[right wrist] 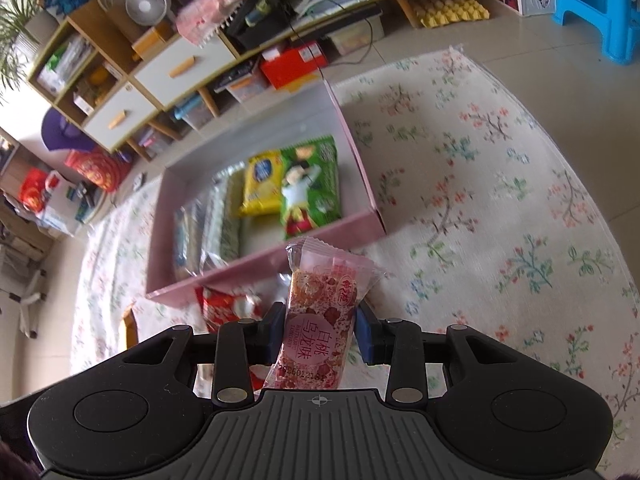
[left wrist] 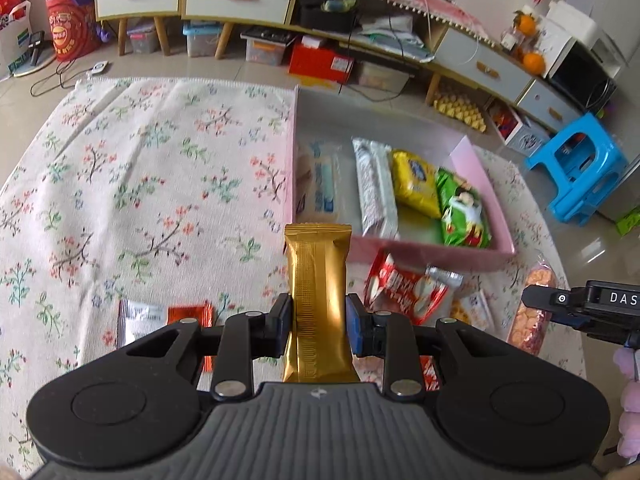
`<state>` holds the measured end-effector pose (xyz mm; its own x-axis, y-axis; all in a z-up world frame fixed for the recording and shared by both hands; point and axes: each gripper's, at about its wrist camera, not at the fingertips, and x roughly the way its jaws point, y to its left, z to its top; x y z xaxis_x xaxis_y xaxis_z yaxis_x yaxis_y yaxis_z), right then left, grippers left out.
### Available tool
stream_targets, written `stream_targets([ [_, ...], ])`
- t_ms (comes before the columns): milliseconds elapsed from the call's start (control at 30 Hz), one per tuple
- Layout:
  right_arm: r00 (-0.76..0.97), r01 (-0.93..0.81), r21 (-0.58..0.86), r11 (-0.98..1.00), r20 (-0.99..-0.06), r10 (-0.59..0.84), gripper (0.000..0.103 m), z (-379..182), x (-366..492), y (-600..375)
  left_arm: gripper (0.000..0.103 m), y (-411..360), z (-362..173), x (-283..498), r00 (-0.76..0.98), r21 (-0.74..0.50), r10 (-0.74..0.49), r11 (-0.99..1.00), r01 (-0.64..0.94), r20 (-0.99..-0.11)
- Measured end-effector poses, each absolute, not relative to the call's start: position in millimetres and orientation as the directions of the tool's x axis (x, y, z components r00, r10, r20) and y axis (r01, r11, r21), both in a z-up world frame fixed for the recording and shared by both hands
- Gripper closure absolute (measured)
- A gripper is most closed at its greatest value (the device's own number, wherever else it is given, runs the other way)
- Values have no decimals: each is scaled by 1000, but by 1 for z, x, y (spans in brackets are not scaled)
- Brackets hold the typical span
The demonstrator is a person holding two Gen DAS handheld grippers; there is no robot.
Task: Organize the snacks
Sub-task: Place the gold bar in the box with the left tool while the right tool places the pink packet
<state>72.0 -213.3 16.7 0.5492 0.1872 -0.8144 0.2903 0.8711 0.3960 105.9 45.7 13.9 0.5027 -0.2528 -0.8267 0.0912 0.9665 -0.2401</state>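
both hands mid-carry, each with one snack, judged as the transfer step between pick-up and placement. the left gripper (left wrist: 318,322) is clamped on a long gold foil bar wrapper (left wrist: 318,280), held upright between the pads with its top end free. the right gripper (right wrist: 318,334) is closed around a pink translucent wrapped cereal bar with printed characters (right wrist: 320,312), also gripped at mid-length.

the target, a shallow pink cardboard box (left wrist: 440,258), sits on the floral cloth mat (left wrist: 140,184) just ahead of both grippers. it already contains a pale blue-striped packet (left wrist: 324,184), a silver packet (left wrist: 376,188), a yellow packet (left wrist: 414,182) and a green cartoon-printed packet (left wrist: 462,212), laid side by side.

the next move, as judged, calls for carrying each bar over the near wall of the box, lowering it into a bare stretch of the floor, roughly parallel to the packets there, and only then letting go.

the left view alone shows loose items on the mat: a red-and-white crinkled packet (left wrist: 404,284) touching the box's near wall, a small orange-red foil sachet (left wrist: 190,314) and a white-and-grey sachet (left wrist: 138,316) near the fingers, plus the tip of the right gripper at the frame's right edge. the right view alone shows the printed face of the pink bar and the open mat to the right of the box.
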Motion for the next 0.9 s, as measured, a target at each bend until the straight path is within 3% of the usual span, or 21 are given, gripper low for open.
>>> stream_targets([
  [467,637,238,492,837,-730,248,68,15,113,-210,77,33,12,140,598,-306,-319,944,126,-735],
  [900,713,163,517,840,-650,263,68,9,156,-207,77,8,7,180,637,-216,-292,956,197,-714],
])
